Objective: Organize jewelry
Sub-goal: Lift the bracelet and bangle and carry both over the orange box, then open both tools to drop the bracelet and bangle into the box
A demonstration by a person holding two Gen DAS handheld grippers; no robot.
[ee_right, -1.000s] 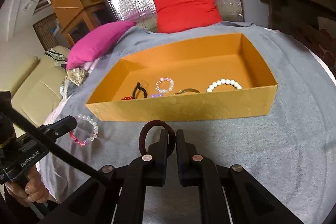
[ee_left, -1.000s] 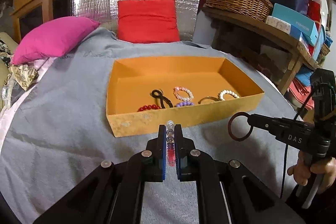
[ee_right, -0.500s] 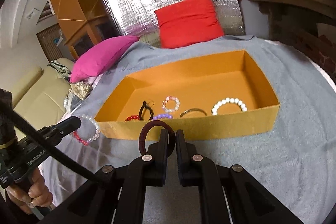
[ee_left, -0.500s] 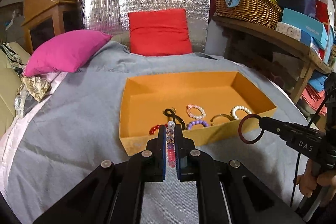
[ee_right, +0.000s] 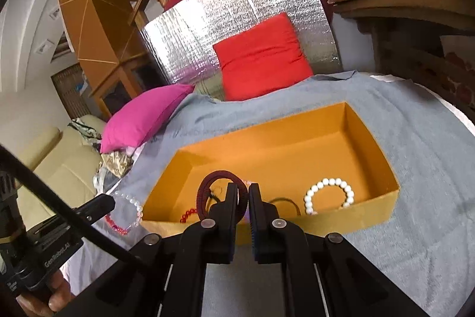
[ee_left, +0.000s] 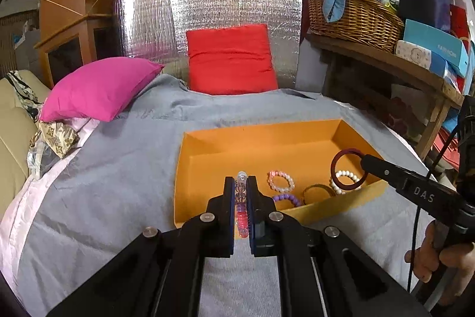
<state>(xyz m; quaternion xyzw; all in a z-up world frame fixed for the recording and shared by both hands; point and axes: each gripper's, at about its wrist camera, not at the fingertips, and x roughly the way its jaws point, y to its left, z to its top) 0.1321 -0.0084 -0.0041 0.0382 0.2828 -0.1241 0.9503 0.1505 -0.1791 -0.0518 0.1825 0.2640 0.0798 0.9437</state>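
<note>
In front of me an open box (ee_left: 299,135) sits on the bed cover (ee_left: 118,174), with two cushions (ee_left: 231,58) behind it and a foil sheet (ee_left: 207,8) behind those. Inside, along the near wall, lie several bracelets (ee_right: 328,195) side by side. A basket (ee_left: 353,17) stands on the shelf (ee_left: 386,64) to the right; a sofa (ee_right: 59,165) lies left.

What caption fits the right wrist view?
Right hand-held gripper carries a dark red ring bracelet over the orange box.
</note>
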